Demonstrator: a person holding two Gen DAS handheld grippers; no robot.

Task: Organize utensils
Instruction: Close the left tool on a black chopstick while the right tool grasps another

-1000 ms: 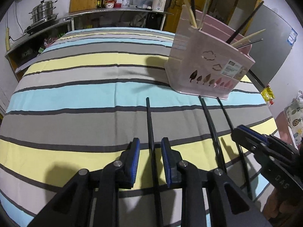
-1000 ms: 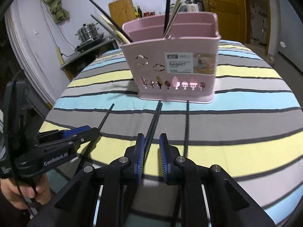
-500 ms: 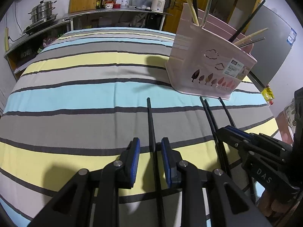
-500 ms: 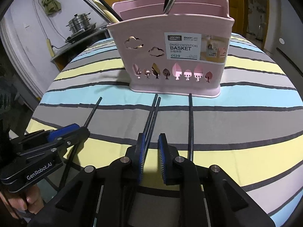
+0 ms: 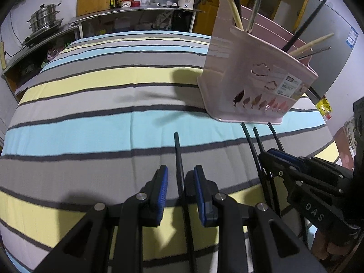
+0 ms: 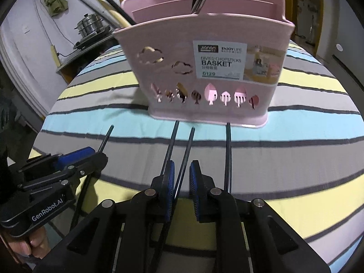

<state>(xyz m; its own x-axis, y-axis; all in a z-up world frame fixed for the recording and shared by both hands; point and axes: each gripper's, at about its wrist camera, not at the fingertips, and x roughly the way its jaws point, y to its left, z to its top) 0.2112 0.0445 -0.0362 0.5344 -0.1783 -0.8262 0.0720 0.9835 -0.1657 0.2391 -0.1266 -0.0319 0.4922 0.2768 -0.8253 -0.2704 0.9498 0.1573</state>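
A pink chopstick basket (image 5: 250,75) (image 6: 173,41) stands on the striped table, with several chopsticks upright in it. Four black chopsticks lie on the cloth in front of it, tips toward the basket. My left gripper (image 5: 180,173) (image 6: 91,154) is open, and the leftmost chopstick (image 5: 178,154) (image 6: 107,141) runs between its blue pads with gaps on both sides. My right gripper (image 6: 182,167) (image 5: 273,157) is open around one chopstick (image 6: 186,152) of the middle pair. Its neighbour (image 6: 169,150) passes behind the left finger. The fourth chopstick (image 6: 228,154) lies just to the right.
The round table's striped cloth (image 5: 91,125) stretches far to the left of the basket. A counter (image 5: 136,13) with pots, bottles and a kettle runs along the back wall. A yellow packet (image 5: 324,107) lies past the table's right edge. A hand (image 6: 22,248) holds the left gripper.
Both grippers have moved forward toward the basket, which looks larger now. In the left wrist view the right gripper has come in closer. Neither gripper's jaws have visibly changed.
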